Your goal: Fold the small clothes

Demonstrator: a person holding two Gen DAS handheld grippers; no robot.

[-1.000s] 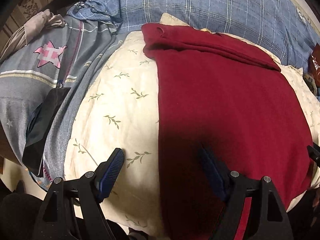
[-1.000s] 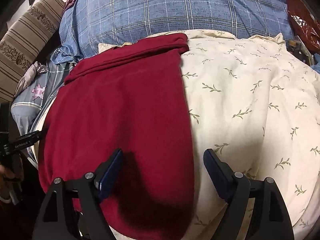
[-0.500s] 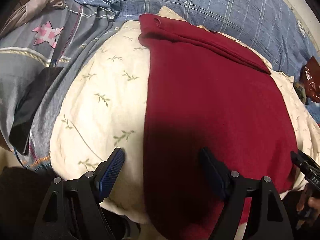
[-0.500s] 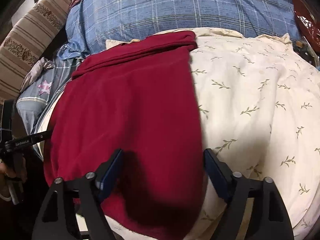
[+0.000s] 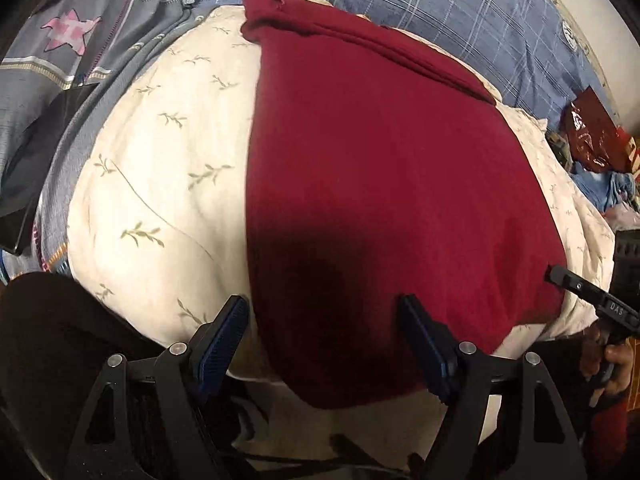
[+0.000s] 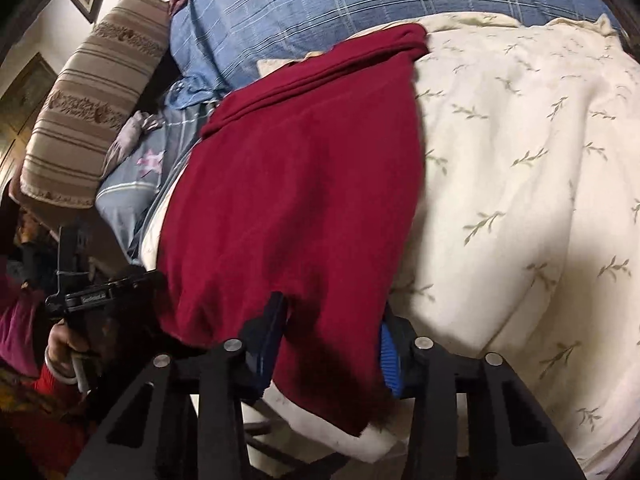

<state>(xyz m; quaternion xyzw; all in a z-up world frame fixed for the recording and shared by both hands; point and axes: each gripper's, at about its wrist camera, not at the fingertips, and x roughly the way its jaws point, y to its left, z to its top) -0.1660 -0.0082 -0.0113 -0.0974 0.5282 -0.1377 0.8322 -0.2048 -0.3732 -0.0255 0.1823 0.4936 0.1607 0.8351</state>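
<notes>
- A bed fills both views, covered at the far side by a blue plaid blanket (image 5: 460,12).
- A cream quilt (image 6: 520,184) with a green sprig print lies in front of the blanket and forms the working surface.
- At the bed's left side sit a grey cloth with a pink star (image 5: 72,32) and a brown striped cushion (image 6: 88,112).
- The dark red garment (image 5: 380,168) lies spread flat on the cream quilt, its far end folded over in layers and its near hem hanging at the quilt's front edge.
- The left gripper (image 5: 324,344) stands with its jaws wide apart, straddling the garment's near left corner without pressing on it.
- The right gripper (image 6: 328,340) is closing its jaws on the garment's near right hem, and the red cloth bunches between the blue pads (image 6: 390,354).
</notes>
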